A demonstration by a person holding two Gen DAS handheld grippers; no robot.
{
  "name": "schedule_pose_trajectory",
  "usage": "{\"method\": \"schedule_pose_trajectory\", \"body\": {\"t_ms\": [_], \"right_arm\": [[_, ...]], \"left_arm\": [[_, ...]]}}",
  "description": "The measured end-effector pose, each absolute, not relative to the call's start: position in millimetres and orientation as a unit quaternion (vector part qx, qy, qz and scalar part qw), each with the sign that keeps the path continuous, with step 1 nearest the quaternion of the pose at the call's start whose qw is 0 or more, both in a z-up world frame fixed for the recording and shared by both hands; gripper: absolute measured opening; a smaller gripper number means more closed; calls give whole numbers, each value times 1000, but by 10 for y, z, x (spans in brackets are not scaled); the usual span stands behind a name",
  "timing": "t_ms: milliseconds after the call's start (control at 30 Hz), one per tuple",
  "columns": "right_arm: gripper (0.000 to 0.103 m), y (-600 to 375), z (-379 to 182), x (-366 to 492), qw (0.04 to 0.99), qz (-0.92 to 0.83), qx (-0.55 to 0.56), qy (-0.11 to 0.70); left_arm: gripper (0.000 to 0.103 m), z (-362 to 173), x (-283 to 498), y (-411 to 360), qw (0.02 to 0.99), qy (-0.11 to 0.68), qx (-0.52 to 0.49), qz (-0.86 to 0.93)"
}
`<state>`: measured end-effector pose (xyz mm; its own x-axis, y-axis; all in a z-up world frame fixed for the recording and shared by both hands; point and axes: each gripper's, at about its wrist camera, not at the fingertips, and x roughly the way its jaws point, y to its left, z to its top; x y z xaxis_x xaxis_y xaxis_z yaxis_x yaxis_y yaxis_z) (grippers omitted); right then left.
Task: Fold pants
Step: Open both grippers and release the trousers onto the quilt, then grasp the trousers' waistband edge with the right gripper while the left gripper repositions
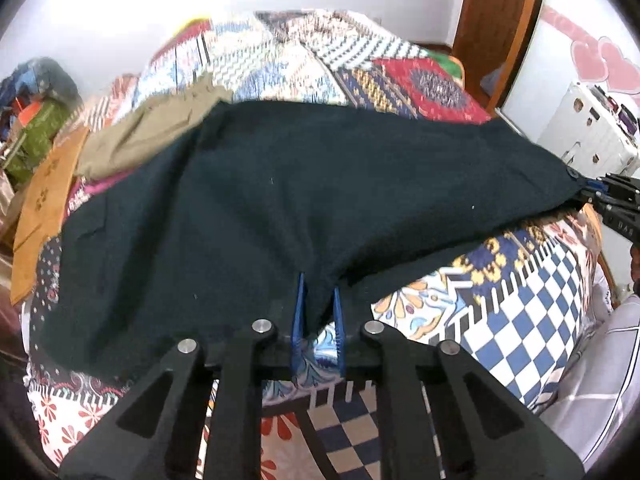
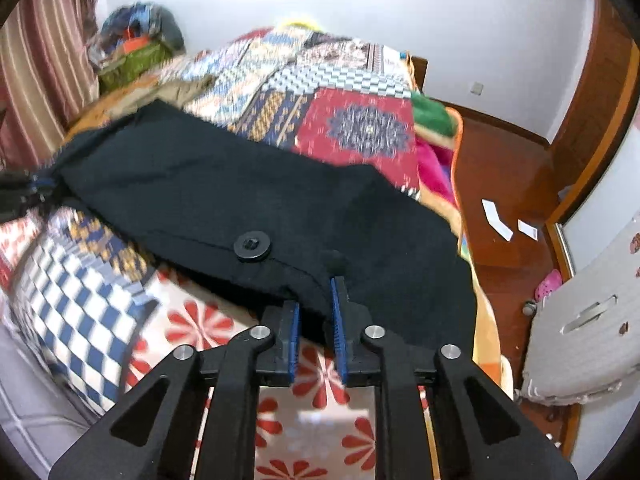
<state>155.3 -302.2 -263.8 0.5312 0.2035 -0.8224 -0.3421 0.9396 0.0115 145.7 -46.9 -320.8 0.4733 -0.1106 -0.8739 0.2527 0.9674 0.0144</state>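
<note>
The dark pants (image 1: pixel 280 184) lie spread across the patchwork bed (image 1: pixel 520 320), and that bed is the landmark here. The left gripper (image 1: pixel 318 312) has its blue fingers (image 1: pixel 299 304) clenched on a bunched fold of the near hem edge; the right gripper (image 2: pixel 316 312) likewise grasps the waistband edge just beside the black button (image 2: pixel 252 246). Holding two points along one edge keeps the cloth taut, probably so it can be carried over as a straight fold. Toward the bed's far side lie a khaki garment (image 1: pixel 152 132) and open quilt, leaving room; the bed's right edge drops to the wooden floor (image 2: pixel 508 184).
</note>
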Motion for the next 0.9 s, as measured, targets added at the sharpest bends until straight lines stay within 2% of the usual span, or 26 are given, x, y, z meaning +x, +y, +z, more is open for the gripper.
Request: {"method": "schedule_pose_trajectory", "body": {"t_ms": [100,167,233,367,433,500,533,633,900], "right_arm": [[24,-3103,-2688,1531,867,151,-63,470],[31,-3187,-2673,1505,868,146,-55,471],[32,-3271,-2663,1483,871,127,-62,470],[33,-3499,-2694,1453,871,97,-55,479],[34,-3632,-2745,1471,866,63,-62,493],[35,-3827,-2790,1471,861,43,-46,504],[39,-3946,-2791,1467,861,45,-19,506],[44,-4088,-2711,1501,867,24,-2,497],[44,-4183,-2471,1894,888,51,44,454]], "left_arm": [[21,-3146,1449,-444,855,503,64,-111],[31,-3043,1427,-430,858,495,59,-120],[42,-2936,1402,-433,863,485,56,-127],[47,-2714,1436,-499,873,465,52,-137],[53,-2658,1517,-559,875,461,51,-138],[53,-2632,1610,-636,876,458,54,-140],[53,-2627,1688,-696,876,458,55,-141],[55,-2638,1870,-849,873,462,51,-147],[58,-2860,2489,-1390,860,481,56,-161]]}}
